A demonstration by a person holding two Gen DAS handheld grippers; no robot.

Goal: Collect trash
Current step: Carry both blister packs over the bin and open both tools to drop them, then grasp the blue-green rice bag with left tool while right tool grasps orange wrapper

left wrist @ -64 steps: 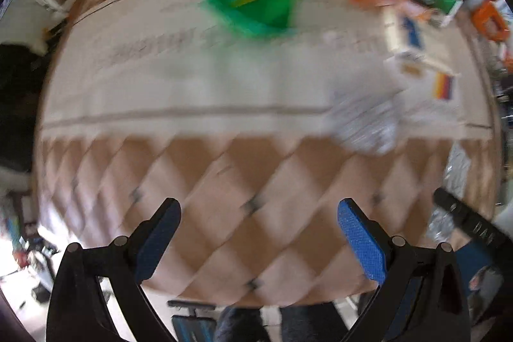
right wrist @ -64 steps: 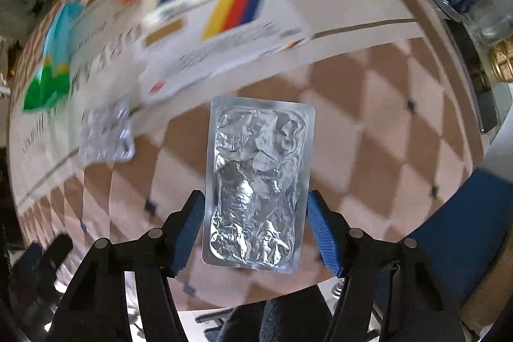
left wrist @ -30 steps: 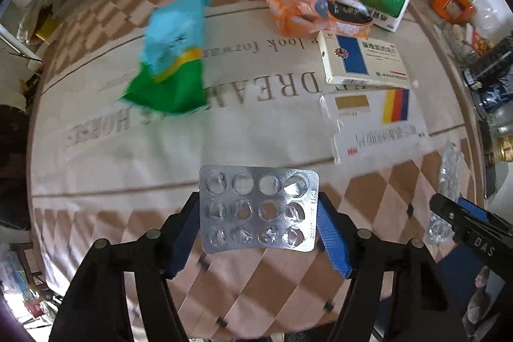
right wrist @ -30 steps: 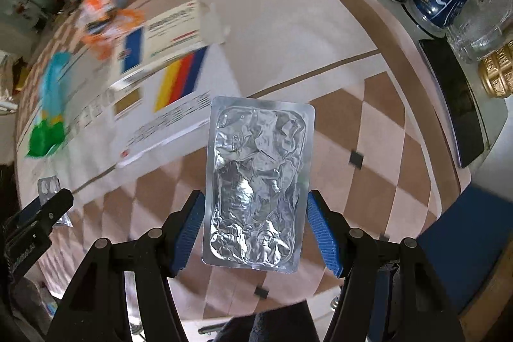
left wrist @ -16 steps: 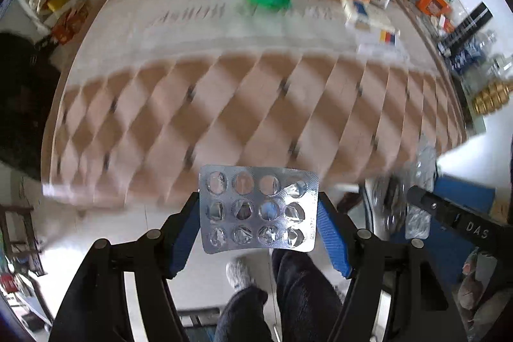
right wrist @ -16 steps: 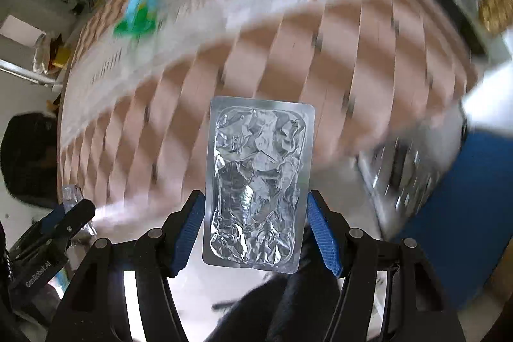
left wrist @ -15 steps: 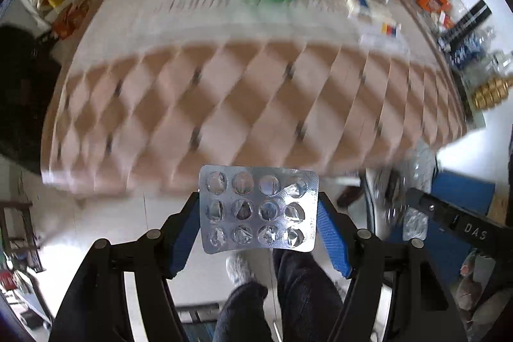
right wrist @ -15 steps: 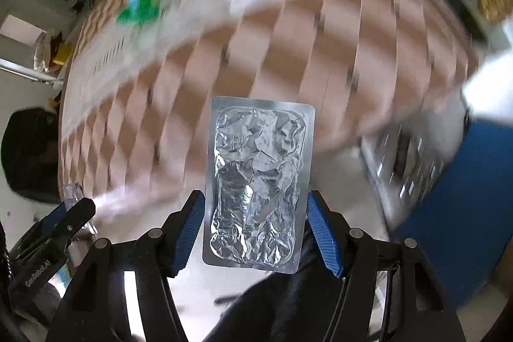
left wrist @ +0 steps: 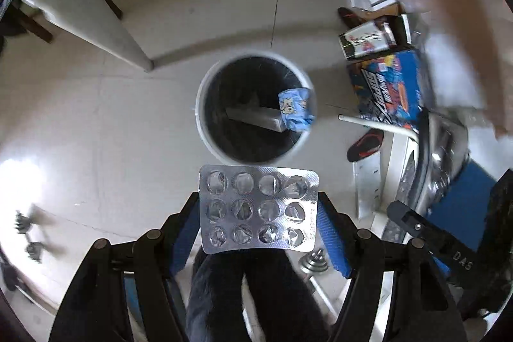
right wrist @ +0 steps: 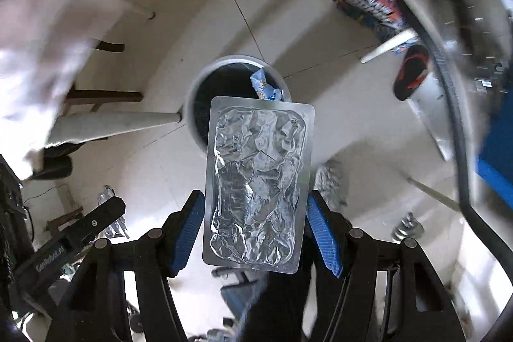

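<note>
My left gripper (left wrist: 258, 233) is shut on a silver pill blister pack (left wrist: 259, 210) and holds it above the floor, just short of a round white trash bin (left wrist: 205, 130) with a black liner. A blue wrapper (left wrist: 293, 112) and a grey box lie in the bin. My right gripper (right wrist: 256, 221) is shut on a crumpled foil blister sheet (right wrist: 258, 181), held upright over the same bin's (right wrist: 192, 104) near edge. The left gripper's finger (right wrist: 80, 229) shows at the lower left of the right wrist view.
White floor tiles surround the bin. White table legs (left wrist: 105, 21) stand to the bin's left. Boxes (left wrist: 388, 88) and a red-black slipper (left wrist: 365, 145) lie to the right. A blue chair (right wrist: 500, 149) is at the far right. The person's dark legs (left wrist: 253, 294) are below.
Both grippers have swung off the checkered tablecloth and down toward the floor. The trash bin has come into view under them. Each still holds its blister pack.
</note>
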